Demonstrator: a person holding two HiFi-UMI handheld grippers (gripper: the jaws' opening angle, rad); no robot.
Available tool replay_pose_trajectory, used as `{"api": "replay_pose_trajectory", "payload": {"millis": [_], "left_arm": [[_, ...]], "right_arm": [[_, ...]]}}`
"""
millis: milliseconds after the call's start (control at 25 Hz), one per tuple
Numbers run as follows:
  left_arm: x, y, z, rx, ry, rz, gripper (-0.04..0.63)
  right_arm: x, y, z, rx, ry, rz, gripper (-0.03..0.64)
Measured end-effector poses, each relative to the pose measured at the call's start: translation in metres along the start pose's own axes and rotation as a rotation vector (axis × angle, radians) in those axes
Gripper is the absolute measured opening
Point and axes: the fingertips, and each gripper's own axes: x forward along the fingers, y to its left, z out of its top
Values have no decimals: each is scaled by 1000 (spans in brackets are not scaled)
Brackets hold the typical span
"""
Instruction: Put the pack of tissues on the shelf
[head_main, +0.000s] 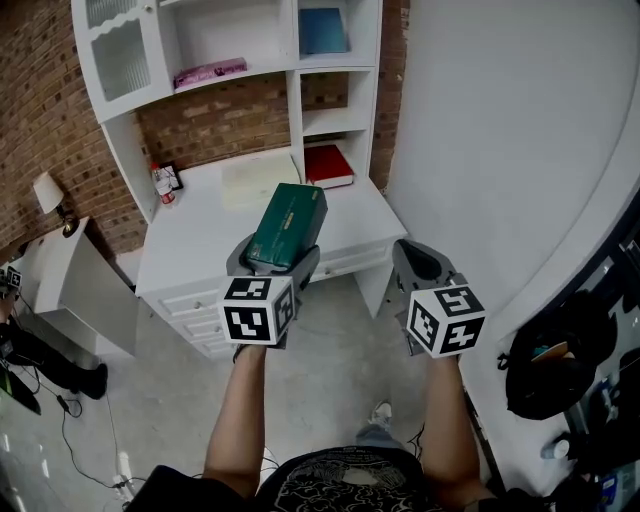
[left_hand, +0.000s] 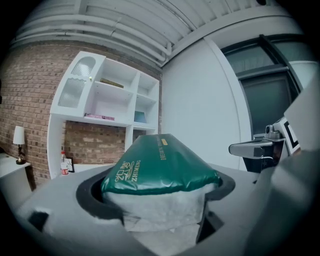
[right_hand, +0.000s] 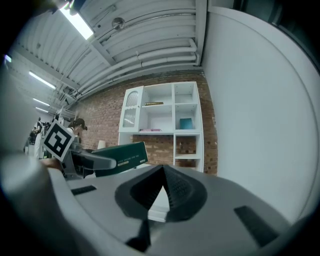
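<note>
Green glossy film over a soft white wad: from the head view, how do we reckon the pack of tissues (head_main: 287, 226) will handle?

Light and squashy, we judge. Our left gripper (head_main: 272, 262) pinches its near end. The pack juts forward, tilted up, over the white desk (head_main: 190, 240), and is not yet at the shelf (head_main: 296, 70). Our right gripper (head_main: 425, 262) hangs beside it, carrying nothing.

And the left gripper view?

There the film looks smooth, probably slippery, with gold lettering. The dark pads clamp the end of the pack (left_hand: 160, 165), so the film bulges above them and a white, fibrous underside shows below. We'd say a grip across the narrow sides suits it, firm but gentle, because it gives.

And the right gripper view?

On our right gripper (right_hand: 162, 192) the ribbed black pads are pressed together tip to tip, with nothing between them. Off to the left, the pack (right_hand: 117, 157) reads as a flat, sharp-edged slab held in the grey jaws. Beyond stands the shelf (right_hand: 172, 115), painted white, with boxy cubbies against a rough brick wall (right_hand: 102, 120). We think a bare cubby would take so slim a pack easily.
</note>
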Motion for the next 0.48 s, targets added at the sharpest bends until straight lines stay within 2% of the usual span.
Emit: {"api": "replay_pose_trajectory", "payload": {"millis": [480], "left_arm": [[95, -24, 8, 19, 13, 61, 463]], "right_arm": [[58, -88, -11, 24, 6, 81, 4]]}}
